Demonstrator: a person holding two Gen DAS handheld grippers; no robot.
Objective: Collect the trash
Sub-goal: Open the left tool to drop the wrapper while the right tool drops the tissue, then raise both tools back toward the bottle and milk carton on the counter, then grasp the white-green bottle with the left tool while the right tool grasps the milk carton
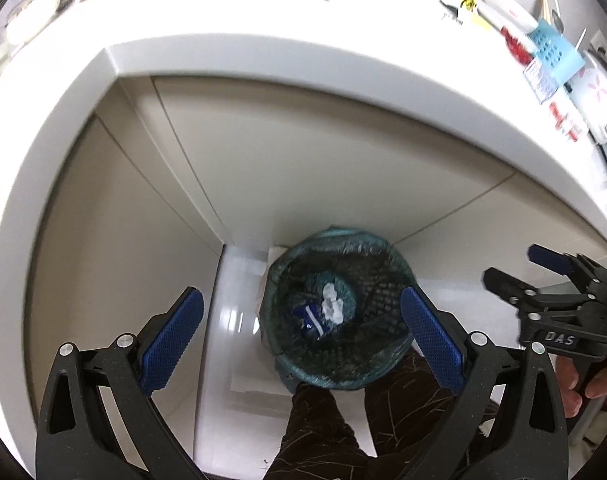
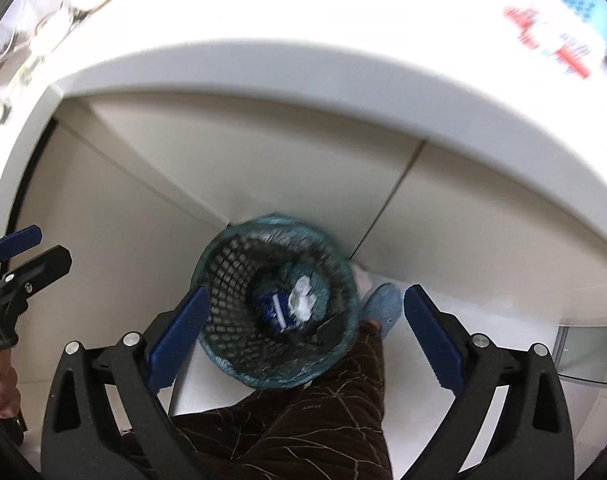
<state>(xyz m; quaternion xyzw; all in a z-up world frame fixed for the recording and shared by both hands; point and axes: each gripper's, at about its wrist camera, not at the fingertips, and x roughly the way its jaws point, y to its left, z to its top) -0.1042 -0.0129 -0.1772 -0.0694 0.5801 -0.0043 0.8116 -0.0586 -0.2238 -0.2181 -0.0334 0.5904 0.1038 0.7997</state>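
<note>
A black mesh trash bin lined with a green plastic bag stands on the floor against the cabinet; it also shows in the right wrist view. Inside lie a white crumpled paper and a blue wrapper. My left gripper is open and empty, high above the bin. My right gripper is open and empty above the bin too; it shows at the right edge of the left wrist view. The left gripper shows at the left edge of the right wrist view.
A white counter overhangs beige cabinet doors. On the counter sit a blue perforated basket and packages at the right. The person's brown-patterned trouser legs and a blue slipper are beside the bin on the glossy white floor.
</note>
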